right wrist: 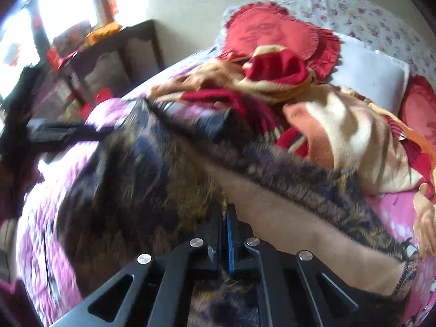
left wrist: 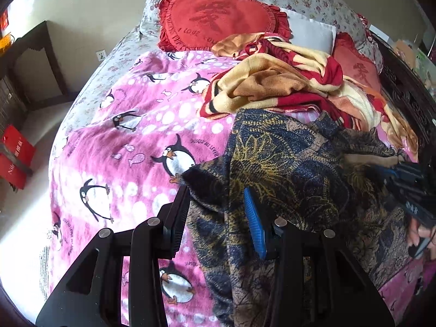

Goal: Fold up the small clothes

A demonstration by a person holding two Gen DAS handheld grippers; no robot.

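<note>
You clamped your right gripper (right wrist: pixel 224 212) on the near edge of the dark blue-and-gold patterned knit garment (left wrist: pixel 294 163) lying on the pink penguin-print fleece blanket (left wrist: pixel 122 150), while your left gripper (left wrist: pixel 218 193) straddled its left corner, jaws apart, seemingly to spread it flat.
</note>
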